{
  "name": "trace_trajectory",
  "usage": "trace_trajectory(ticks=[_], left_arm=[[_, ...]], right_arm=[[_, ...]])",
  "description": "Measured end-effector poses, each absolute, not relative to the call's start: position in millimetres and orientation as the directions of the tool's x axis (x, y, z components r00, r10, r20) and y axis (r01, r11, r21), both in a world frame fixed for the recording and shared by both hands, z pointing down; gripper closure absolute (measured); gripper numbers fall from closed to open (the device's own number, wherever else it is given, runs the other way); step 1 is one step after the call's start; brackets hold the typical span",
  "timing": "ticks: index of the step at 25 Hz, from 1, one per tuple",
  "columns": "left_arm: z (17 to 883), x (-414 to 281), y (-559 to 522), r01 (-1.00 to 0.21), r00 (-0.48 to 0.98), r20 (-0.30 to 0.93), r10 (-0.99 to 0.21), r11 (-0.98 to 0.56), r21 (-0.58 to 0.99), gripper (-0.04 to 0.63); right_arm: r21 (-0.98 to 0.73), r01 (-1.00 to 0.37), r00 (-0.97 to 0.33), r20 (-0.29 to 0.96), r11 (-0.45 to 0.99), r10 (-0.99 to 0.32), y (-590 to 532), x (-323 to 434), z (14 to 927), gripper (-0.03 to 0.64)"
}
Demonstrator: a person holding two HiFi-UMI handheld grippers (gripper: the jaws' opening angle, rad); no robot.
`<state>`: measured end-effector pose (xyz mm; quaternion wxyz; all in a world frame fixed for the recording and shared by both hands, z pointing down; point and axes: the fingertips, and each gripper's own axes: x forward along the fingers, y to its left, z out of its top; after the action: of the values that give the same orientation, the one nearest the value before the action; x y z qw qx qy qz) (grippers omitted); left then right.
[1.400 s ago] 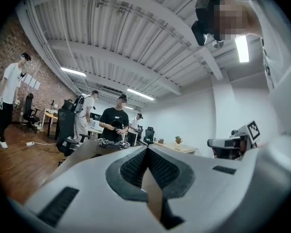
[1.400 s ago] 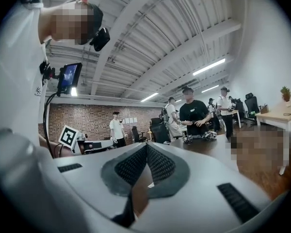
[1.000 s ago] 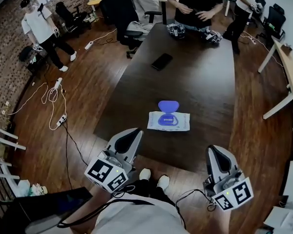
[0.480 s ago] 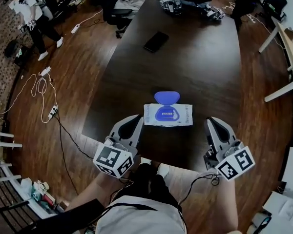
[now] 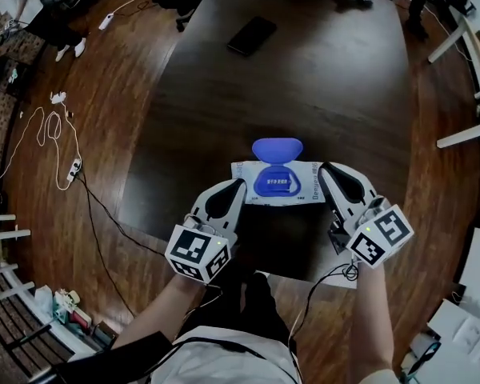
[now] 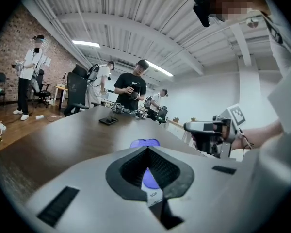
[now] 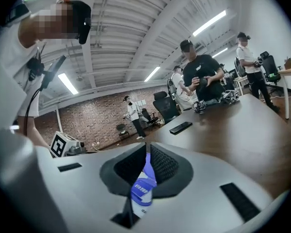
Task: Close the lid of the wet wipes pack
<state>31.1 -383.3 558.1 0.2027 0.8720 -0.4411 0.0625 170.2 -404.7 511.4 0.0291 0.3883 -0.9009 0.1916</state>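
approach is in hand: the left claw (image 5: 226,195) and right claw (image 5: 336,179), both pinched shut and empty, sit just beside either end of the wet wipes pack (image 5: 276,184), near the desk's (image 5: 320,78) front edge. its blue lid (image 5: 277,149) lies flipped open on the pack's far side; next, a closed tip likely presses it down flat. well beyond the pack lies a phone (image 5: 251,35); left of the pack, wooden floor (image 5: 112,158) with cables (image 5: 58,130).
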Motion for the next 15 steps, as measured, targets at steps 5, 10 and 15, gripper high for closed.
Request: trace_trajectory(ticks=[5,10,15], left_arm=[[590.7,34.5,-390.1,-0.801,0.598,0.340,-0.726,-0.525,0.288,0.595],[606.7,29.3,-398.4,-0.822,0.565,0.359,-0.743,-0.473,0.315,0.595],[619.3,29.4,-401.5,-0.827,0.556,0.374,-0.742,-0.449,0.339,0.595]], right_arm=[[-0.289,-0.691,-0.723,0.278,0.662,-0.633,-434.5,156.7,547.1,0.509],[-0.284,-0.648,-0.759,0.317,0.707,-0.569,-449.2,146.1,564.8,0.421],[-0.288,-0.619,-0.777,0.364,0.731,-0.514,-460.3,136.7,586.2,0.393]])
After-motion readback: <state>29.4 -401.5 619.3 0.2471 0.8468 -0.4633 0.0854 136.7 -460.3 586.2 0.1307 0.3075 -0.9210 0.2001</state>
